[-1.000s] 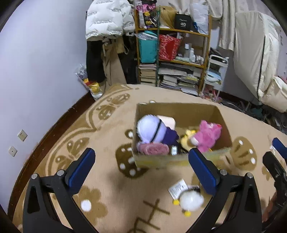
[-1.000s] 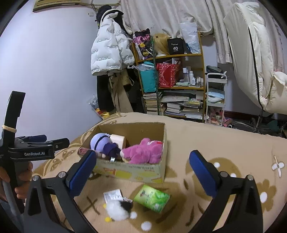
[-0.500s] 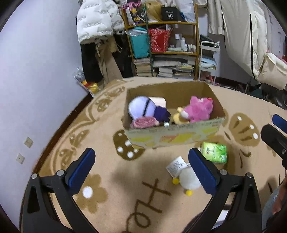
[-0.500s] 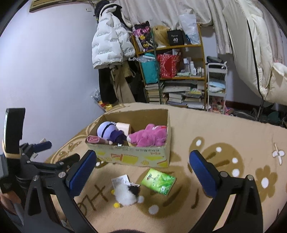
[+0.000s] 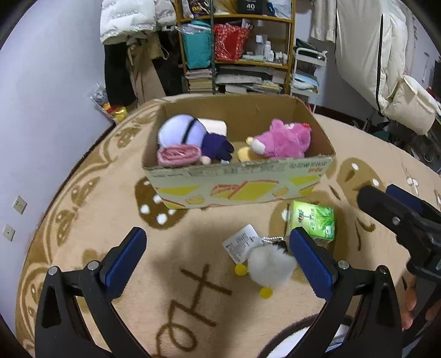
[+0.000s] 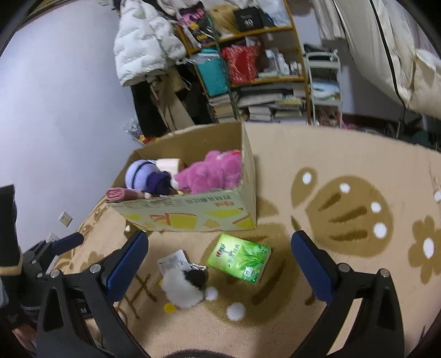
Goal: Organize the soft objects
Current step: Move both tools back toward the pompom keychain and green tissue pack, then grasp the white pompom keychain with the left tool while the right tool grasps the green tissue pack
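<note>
An open cardboard box [image 5: 239, 190] [image 6: 193, 217] stands on the beige rug. It holds a pink plush [image 5: 284, 140] [image 6: 212, 173], a purple-and-white plush [image 5: 187, 135] [image 6: 146, 176] and a pink roll [image 5: 179, 155]. A white fluffy toy [image 5: 268, 265] [image 6: 183, 289] with yellow feet and a paper tag lies on the rug in front of the box, beside a green tissue pack [image 5: 312, 220] [image 6: 239, 257]. My left gripper [image 5: 217, 261] is open and empty above the rug, the toy by its right finger. My right gripper [image 6: 219, 265] is open and empty over the toy and pack.
A cluttered shelf [image 5: 237, 49] with books and bags stands against the far wall, with coats [image 5: 126, 19] hanging beside it. A white padded chair [image 5: 386, 55] is at the right. The purple wall [image 5: 41, 110] runs along the left of the rug.
Both grippers have pulled back and tilted down, so the white toy and green pack now sit nearer between the fingers. Both stay open.
</note>
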Available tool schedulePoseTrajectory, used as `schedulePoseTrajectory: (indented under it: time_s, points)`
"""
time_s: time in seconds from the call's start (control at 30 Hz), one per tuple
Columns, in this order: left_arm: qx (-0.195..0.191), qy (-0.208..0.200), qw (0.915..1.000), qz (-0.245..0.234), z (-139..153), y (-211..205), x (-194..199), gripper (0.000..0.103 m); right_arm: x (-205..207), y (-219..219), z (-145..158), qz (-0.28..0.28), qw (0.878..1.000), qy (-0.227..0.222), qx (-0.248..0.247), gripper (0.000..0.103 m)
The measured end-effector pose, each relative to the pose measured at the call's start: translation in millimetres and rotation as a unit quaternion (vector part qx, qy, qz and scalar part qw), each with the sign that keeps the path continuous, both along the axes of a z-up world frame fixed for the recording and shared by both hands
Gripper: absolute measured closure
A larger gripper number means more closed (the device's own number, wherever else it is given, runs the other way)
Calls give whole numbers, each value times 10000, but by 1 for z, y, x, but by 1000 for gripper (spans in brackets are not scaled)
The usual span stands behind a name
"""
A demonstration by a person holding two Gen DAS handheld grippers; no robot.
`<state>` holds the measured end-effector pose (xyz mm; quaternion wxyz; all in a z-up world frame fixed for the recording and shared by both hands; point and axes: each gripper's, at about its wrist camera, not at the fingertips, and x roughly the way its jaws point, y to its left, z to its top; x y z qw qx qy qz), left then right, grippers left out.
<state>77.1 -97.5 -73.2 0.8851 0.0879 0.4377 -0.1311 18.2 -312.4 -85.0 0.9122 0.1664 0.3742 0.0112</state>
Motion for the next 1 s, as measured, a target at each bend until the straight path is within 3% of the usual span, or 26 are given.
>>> schedulePoseTrajectory:
  time_s: [0.57, 1.0]
  points:
    - [-176, 576, 9971, -454, -55, -31, 14, 1, 38, -8, -54, -70, 9970, 735, 246, 0]
    - [134, 1017, 9931, -565, -96, -47, 20, 1, 59, -13, -92, -68, 9907, 1277, 461, 0]
